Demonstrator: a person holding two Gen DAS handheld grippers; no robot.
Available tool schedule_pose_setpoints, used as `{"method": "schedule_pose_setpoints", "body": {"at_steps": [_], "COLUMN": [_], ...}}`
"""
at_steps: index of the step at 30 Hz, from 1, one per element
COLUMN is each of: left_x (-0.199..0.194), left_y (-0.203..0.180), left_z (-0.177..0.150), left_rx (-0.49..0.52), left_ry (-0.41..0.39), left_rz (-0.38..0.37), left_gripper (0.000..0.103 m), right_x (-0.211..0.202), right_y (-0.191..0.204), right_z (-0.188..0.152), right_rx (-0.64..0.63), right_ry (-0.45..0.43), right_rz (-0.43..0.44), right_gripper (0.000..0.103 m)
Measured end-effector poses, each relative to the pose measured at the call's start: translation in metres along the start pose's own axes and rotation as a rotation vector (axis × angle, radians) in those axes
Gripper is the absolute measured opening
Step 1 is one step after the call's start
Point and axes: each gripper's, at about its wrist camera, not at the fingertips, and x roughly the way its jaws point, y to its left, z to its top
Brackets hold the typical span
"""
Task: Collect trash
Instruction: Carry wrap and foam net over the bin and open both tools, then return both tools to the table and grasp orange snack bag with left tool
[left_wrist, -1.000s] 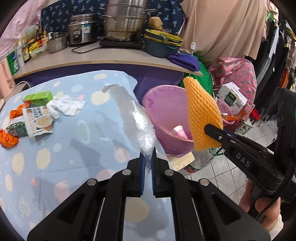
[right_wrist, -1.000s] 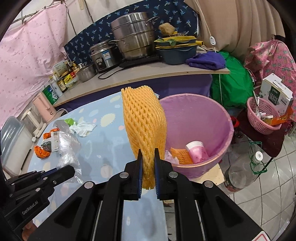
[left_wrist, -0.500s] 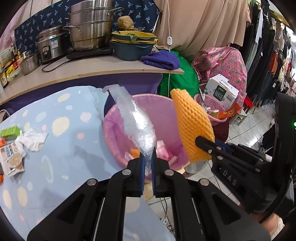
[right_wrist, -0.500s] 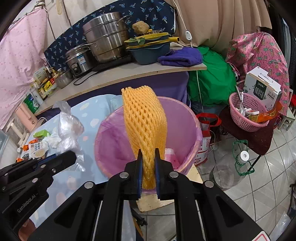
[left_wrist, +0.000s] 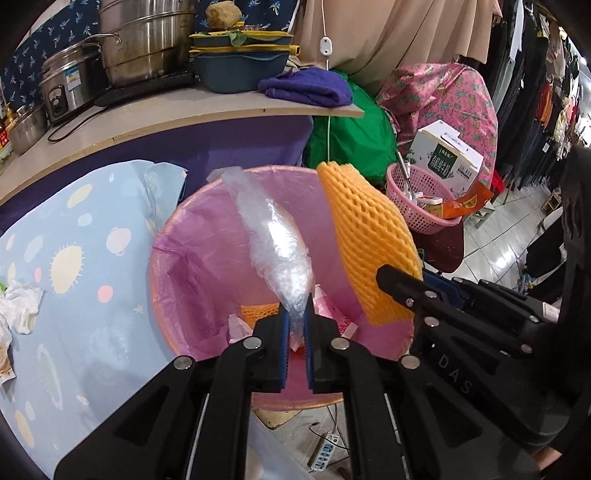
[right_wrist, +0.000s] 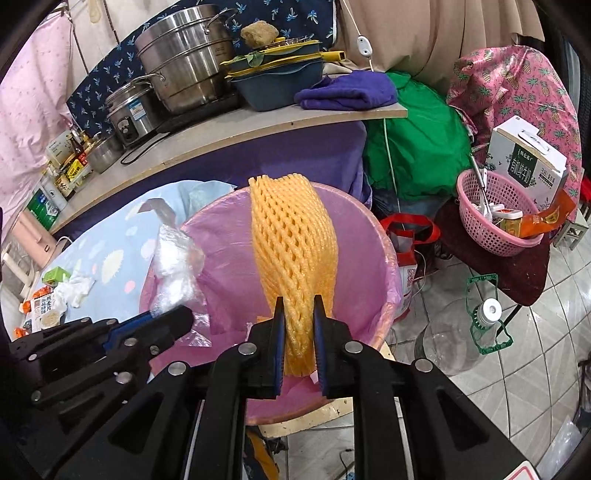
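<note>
My left gripper (left_wrist: 296, 325) is shut on a clear crumpled plastic bag (left_wrist: 271, 240) and holds it over the pink-lined trash bin (left_wrist: 177, 258). My right gripper (right_wrist: 298, 321) grips an orange foam fruit net (right_wrist: 293, 251) over the same bin (right_wrist: 384, 266), its jaws a little wider than before. The net also shows in the left wrist view (left_wrist: 365, 236), and the bag in the right wrist view (right_wrist: 177, 262). Another orange net (left_wrist: 258, 310) and pink scraps lie in the bin.
A table with a blue spotted cloth (left_wrist: 74, 266) stands left of the bin, with white tissue (left_wrist: 22, 306) and packets (right_wrist: 48, 310). A counter with steel pots (right_wrist: 184, 59) is behind. A pink basket (right_wrist: 495, 218) and a clear bottle (right_wrist: 458, 343) are to the right.
Both grippers have moved right from over the table to above the bin, carrying the bag and the net. The right jaws have spread slightly around the net.
</note>
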Motion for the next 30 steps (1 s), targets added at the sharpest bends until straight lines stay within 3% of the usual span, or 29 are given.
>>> {"method": "schedule_pose_setpoints", "body": {"at_steps": [2, 6, 8, 11, 14, 22, 30], "left_x": [0.006, 0.012, 0.01, 0.005, 0.0, -0.021, -0.054], "left_y": [0.001, 0.008, 0.014, 0.02, 0.022, 0.024, 0.05], "left_z": [-0.001, -0.005, -0.006, -0.006, -0.005, -0.008, -0.02], "left_rx": [-0.003, -0.025, -0.049, -0.078, -0.08, -0.071, -0.145], "left_ry": [0.008, 0.01, 0.005, -0.007, -0.028, -0.058, -0.075], "left_rz": [-0.002, 0.028, 0.039, 0.037, 0.043, 0.064, 0.089], "left_gripper": [0.013, 0.026, 0.043, 0.057, 0.064, 0.064, 0.064], "right_x": [0.004, 0.006, 0.004, 0.0, -0.006, -0.033, -0.064], "right_y": [0.0, -0.003, -0.007, -0.013, -0.017, -0.011, 0.017], "right_z": [-0.001, -0.002, -0.002, -0.001, 0.0, 0.003, 0.005], "right_rx": [-0.004, 0.013, 0.03, 0.052, 0.066, 0.061, 0.03], "right_ry": [0.004, -0.003, -0.007, -0.023, -0.038, -0.086, -0.13], "right_rz": [-0.005, -0.035, -0.039, -0.041, -0.047, -0.034, 0.018], "right_gripper": [0.028, 0.036, 0.039, 0.047, 0.05, 0.057, 0.057]}}
